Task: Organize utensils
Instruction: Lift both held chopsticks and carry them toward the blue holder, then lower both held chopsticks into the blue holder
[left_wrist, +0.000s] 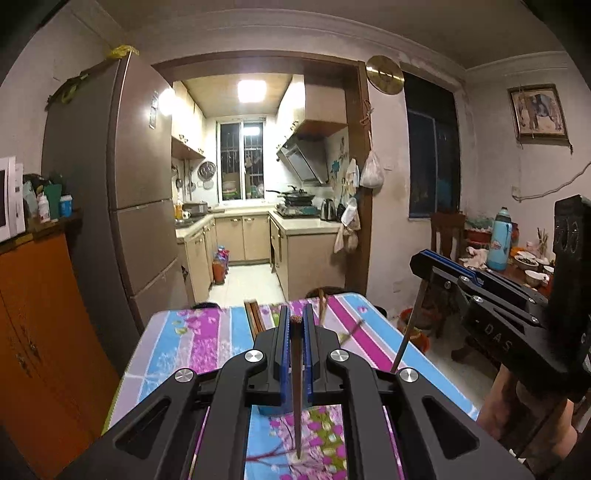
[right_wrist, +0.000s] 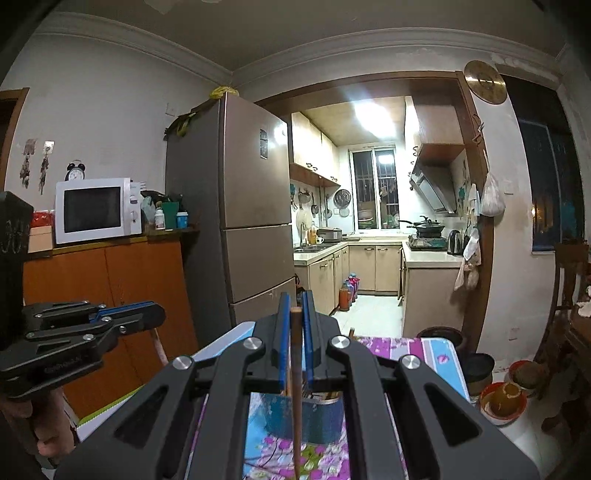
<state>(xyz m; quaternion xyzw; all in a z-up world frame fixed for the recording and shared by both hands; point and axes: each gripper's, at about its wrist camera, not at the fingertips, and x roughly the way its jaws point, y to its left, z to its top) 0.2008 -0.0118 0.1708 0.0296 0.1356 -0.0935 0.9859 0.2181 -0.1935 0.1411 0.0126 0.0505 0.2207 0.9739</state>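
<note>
Here, each gripper's jaws pinch one slim, dark-brown wooden chopstick (left_wrist: 296, 387).

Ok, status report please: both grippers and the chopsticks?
Left gripper shut on dark chopstick. Right gripper shut on brown chopstick. More chopsticks lie on table. Nothing blocking.

Lit kitchen (left_wrist: 251, 177) beyond brown fridge (left_wrist: 122, 192).
</note>
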